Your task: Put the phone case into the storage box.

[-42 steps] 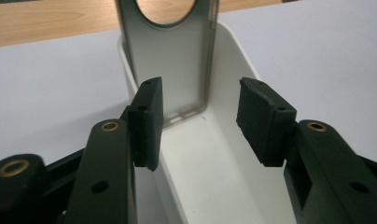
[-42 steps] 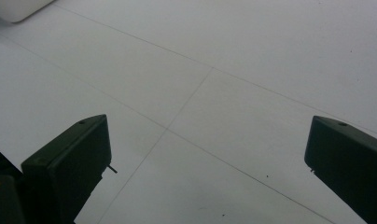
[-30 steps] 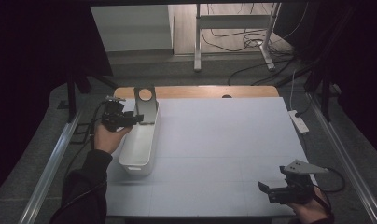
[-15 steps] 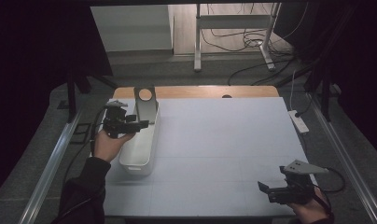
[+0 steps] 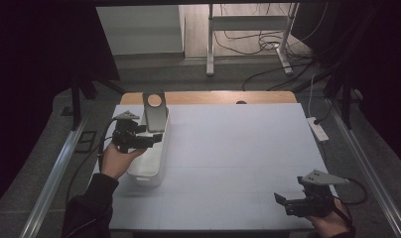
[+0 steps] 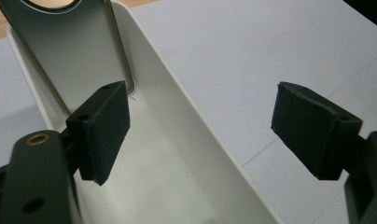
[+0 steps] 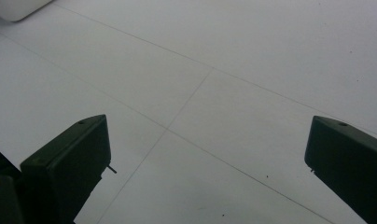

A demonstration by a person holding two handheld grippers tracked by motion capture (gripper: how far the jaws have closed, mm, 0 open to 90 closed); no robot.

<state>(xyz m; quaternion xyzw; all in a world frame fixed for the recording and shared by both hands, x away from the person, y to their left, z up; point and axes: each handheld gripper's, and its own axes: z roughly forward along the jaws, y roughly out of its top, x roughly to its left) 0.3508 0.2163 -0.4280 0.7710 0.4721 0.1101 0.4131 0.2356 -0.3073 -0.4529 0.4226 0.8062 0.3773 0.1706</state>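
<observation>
The left gripper (image 5: pixel 150 141) has just been opening its jaws, nothing between them, and has drawn back from the metal plate (image 5: pixel 155 111), which leans in the bin's (image 5: pixel 150 171) far end: placed, I judge. The right gripper (image 5: pixel 287 202) waits near the table's (image 5: pixel 238 148) corner, released.

The person's left hand (image 5: pixel 115 161), coming out of a dark sleeve, holds the black two-jaw left claw (image 5: pixel 156 140) level, its jaws pointing toward the right of the high view. Those jaws have just been opening and now stand wide apart with nothing pressed between the pads. The right hand (image 5: pixel 329 221), low at the near right corner, holds the black right claw (image 5: pixel 282 202), jaws spread wide and empty, pointing left.
</observation>
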